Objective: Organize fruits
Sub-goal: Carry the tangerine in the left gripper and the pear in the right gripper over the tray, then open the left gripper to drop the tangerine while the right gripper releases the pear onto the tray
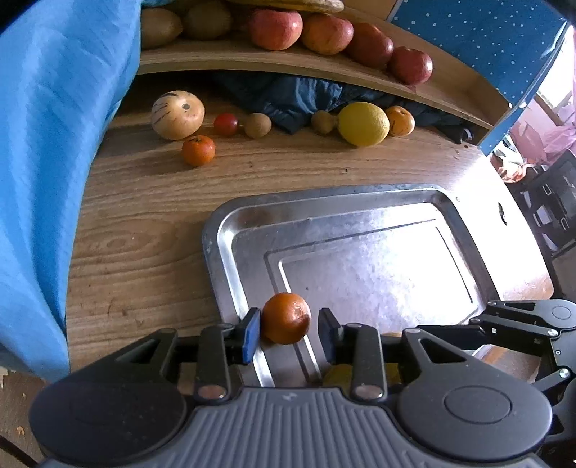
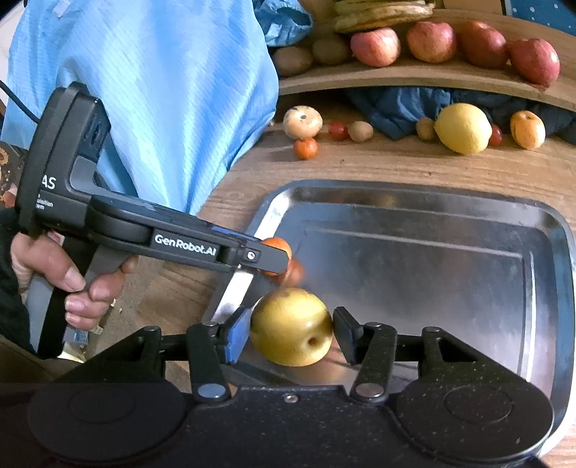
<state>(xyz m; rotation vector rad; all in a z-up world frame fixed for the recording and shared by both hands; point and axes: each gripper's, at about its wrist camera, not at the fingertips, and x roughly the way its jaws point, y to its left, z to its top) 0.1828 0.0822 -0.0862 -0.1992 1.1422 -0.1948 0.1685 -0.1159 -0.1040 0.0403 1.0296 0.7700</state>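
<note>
A metal tray (image 1: 230,230) (image 2: 540,230) lies on the wooden table. My left gripper (image 1: 289,329) stands at the tray's near left corner, jaws open around a small orange tangerine (image 1: 287,318) (image 2: 277,243); the left pad touches it, the right pad stands apart. My right gripper (image 2: 291,331) is open around a yellow pear-like fruit (image 2: 291,327) that rests on the tray; a small gap shows at the right pad. The left gripper also shows in the right wrist view (image 2: 284,259), held by a hand.
Loose fruits lie at the table's back: a striped melon (image 1: 177,114), a tangerine (image 1: 198,150), a cherry tomato (image 1: 225,124), kiwis (image 1: 257,125), a lemon (image 1: 363,123). Apples (image 1: 275,28) line a wooden shelf (image 1: 252,59). A blue sleeve (image 1: 54,144) fills the left.
</note>
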